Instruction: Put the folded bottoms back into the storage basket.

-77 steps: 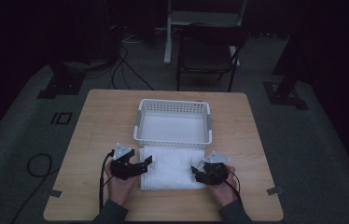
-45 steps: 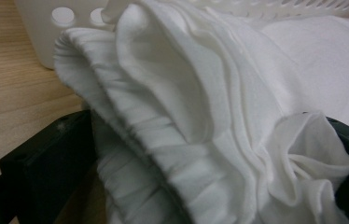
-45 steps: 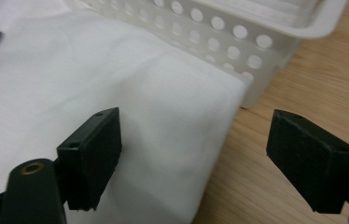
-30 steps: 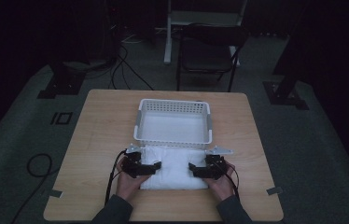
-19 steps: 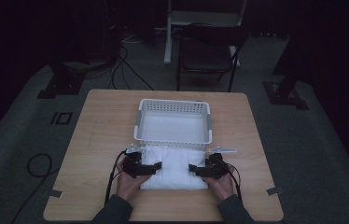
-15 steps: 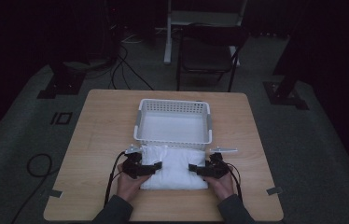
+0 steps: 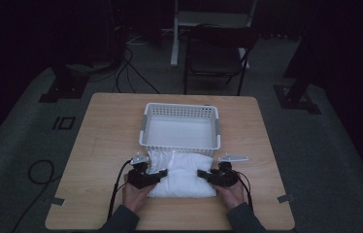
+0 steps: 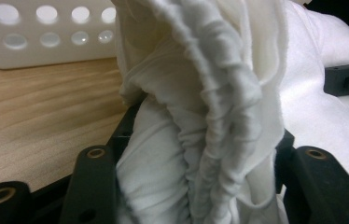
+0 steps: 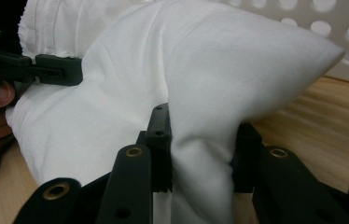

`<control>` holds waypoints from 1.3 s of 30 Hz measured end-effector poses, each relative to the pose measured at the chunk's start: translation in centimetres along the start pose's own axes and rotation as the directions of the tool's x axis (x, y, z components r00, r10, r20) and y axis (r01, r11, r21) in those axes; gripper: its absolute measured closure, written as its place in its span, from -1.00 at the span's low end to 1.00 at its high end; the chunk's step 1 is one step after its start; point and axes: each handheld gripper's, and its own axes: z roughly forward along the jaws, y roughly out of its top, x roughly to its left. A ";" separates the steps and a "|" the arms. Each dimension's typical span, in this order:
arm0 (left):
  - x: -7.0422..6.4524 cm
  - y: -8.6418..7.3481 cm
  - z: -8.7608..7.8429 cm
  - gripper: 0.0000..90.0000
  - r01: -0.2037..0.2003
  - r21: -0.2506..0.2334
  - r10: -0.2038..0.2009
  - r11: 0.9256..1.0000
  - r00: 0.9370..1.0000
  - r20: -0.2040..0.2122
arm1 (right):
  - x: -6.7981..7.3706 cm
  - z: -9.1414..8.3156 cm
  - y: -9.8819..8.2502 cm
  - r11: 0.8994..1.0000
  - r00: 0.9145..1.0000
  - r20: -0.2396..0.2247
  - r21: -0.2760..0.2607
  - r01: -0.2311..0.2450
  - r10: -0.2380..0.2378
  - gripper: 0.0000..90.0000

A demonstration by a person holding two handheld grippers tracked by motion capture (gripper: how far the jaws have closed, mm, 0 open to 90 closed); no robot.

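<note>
White cloth bunched on the desk before a basket, left claw and right claw just closed, clamping its opposite ends.

The high view was dim and murky, with the room's edges sinking into near black and only the table faintly lit from above. Both gripper views were much brighter and evenly lit. The white cloth looked soft there, blurred at close range, without glare.
</note>
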 end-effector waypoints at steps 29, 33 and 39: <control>-2.6 0.6 -3.7 0.15 -0.135 -0.098 0.128 0.986 0.988 -0.083 | 4.5 -2.1 0.2 0.970 0.974 0.106 -0.118 0.214 -0.202 0.55; -3.0 0.9 -4.4 0.15 -0.137 -0.113 0.128 0.984 0.988 -0.086 | 5.1 -2.7 0.5 0.963 0.968 0.115 -0.131 0.236 -0.222 0.55; -3.6 1.7 -5.4 0.15 -0.151 -0.126 0.140 0.981 0.986 -0.090 | 5.6 -3.4 1.0 0.956 0.966 0.105 -0.154 0.249 -0.234 0.55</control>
